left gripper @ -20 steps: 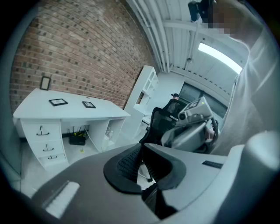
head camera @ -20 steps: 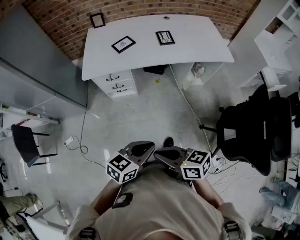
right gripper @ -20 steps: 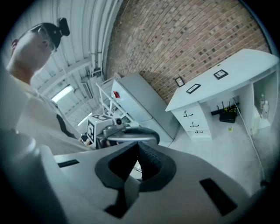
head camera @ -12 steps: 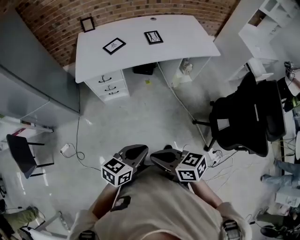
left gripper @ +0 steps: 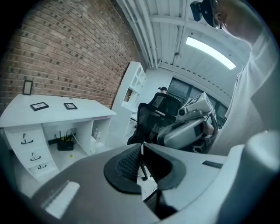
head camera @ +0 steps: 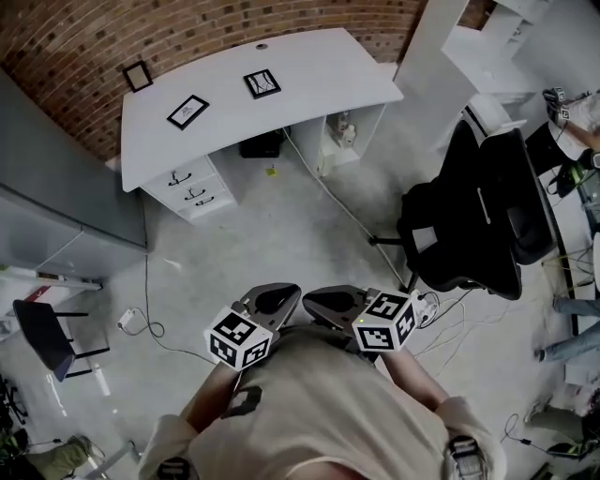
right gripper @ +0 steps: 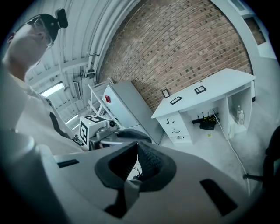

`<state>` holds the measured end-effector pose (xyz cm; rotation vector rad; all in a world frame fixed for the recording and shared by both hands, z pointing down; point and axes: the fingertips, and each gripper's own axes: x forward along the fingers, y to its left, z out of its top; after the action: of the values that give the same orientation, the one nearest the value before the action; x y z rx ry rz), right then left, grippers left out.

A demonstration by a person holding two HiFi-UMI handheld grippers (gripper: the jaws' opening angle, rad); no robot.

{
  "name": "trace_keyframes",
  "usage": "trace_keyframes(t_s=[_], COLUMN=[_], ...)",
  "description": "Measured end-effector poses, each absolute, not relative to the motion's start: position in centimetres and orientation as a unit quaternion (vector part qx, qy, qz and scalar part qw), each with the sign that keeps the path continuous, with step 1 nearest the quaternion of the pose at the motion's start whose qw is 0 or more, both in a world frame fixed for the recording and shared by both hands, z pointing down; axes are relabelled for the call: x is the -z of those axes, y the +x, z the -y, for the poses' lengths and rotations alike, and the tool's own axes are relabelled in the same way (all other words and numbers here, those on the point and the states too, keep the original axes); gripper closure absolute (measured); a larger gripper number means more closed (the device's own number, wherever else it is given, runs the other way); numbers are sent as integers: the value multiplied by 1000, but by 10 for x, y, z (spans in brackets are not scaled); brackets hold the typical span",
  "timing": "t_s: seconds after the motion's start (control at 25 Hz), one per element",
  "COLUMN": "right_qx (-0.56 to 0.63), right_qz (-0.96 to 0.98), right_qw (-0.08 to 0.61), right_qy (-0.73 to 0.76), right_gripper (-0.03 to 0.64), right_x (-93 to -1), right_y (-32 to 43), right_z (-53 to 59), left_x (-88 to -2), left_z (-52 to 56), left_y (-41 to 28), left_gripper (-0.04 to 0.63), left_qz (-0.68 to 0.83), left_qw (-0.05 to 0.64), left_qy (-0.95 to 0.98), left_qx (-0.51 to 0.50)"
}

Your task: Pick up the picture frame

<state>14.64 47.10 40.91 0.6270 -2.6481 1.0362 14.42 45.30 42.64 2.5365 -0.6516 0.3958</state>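
Three picture frames sit far ahead of the person. Two picture frames lie flat on the white desk (head camera: 319, 66), one nearer its left end (head camera: 188, 111) and one nearer its middle (head camera: 262, 83). The third frame (head camera: 138, 75) stands upright at the back left corner against the brick wall (head camera: 216, 23).

Compared with the earlier head views, the desk has slid toward the upper left of the picture and sits at more of a slant. The black office chair (head camera: 469, 216) has come further in from the right edge. The hands hold the same pose as before, tucked close in front of the person's chest (head camera: 319, 412), well apart from the desk and every frame.

Two claws are in play. The left gripper (left gripper: 142, 153) has its ribbed pads pressed together with nothing between them. The right gripper (right gripper: 137, 151) is likewise closed tight and empty. They sit side by side, tips nearly meeting, each pointing somewhat downward over the grey floor (head camera: 281, 234).

Counted otherwise:
- one desk, with one stack of three drawers (head camera: 192, 192) under its left part
- one office chair, plus one small dark chair (head camera: 42, 333) at the left edge
- two marker cubes, left (head camera: 239, 337) and right (head camera: 384, 322), each patterned in black and white squares

The prints inside the frames are too small to read.
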Motion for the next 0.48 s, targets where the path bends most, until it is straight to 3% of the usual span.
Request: trace_keyframes(t_s=[0.48], right_qx=[-399], right_qz=[893], right_qw=[79], right_qy=[193], right_gripper=[611], right_x=[-414], right_y=[244], right_z=[-451], left_x=[-427], left_z=[-446], left_y=[233], left_gripper=[588], left_qz=[260], left_qw=[247], left_qy=[917], left_qx=[-175])
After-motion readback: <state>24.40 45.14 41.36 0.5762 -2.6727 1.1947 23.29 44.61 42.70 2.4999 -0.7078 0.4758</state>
